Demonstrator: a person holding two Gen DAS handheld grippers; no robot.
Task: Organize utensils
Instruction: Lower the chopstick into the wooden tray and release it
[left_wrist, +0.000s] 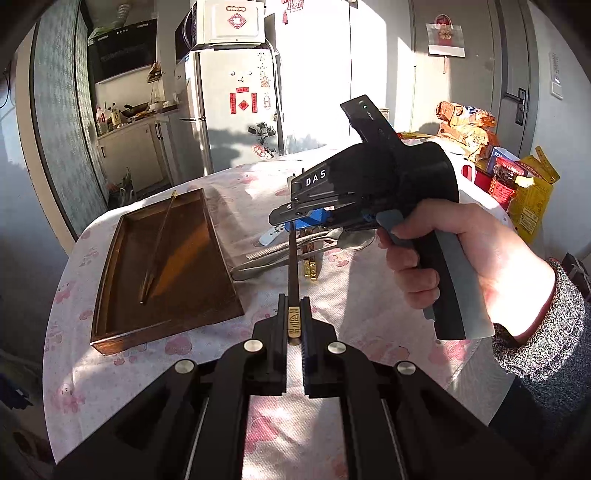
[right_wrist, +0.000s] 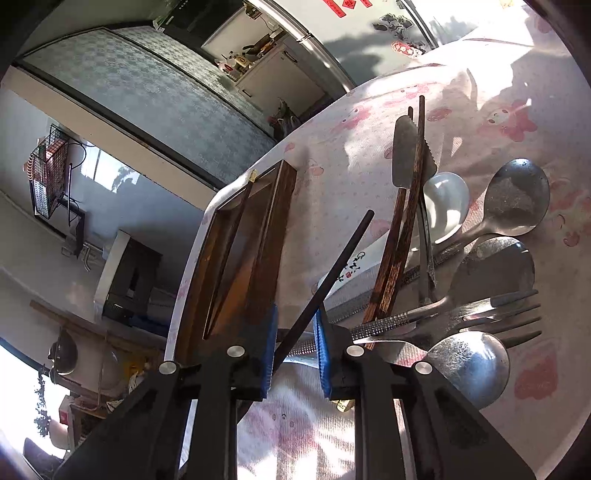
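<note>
pink-printed tablecloth (left_wrist: 369, 295) covers the whole table. on my left, a wooden tray (left_wrist: 110, 288) with one dark chopstick pair (left_wrist: 157, 245) already lying in it lengthwise. to the right of the tray, a loose heap of cutlery (right_wrist: 461, 288): steel spoons, a fork, a serrated knife, a white ceramic spoon and brown wooden chopsticks (right_wrist: 397, 240), all overlapping.

my left gripper (left_wrist: 294, 325) is clamped on the gold-capped end of a single black chopstick (left_wrist: 293, 266). my right gripper (right_wrist: 293, 332) has its blue pads (right_wrist: 271, 332) standing apart around the same stick farther along, not pressing it as far as i can tell. the stick is off the table, bridging both tools just above the heap's near edge.

handling judgement: the stick looks light, stiff and smooth, likely to pivot or slide if pinched at one end only. a hold nearer mid-length would steady it. lay it parallel beside the pair in the tray.
</note>
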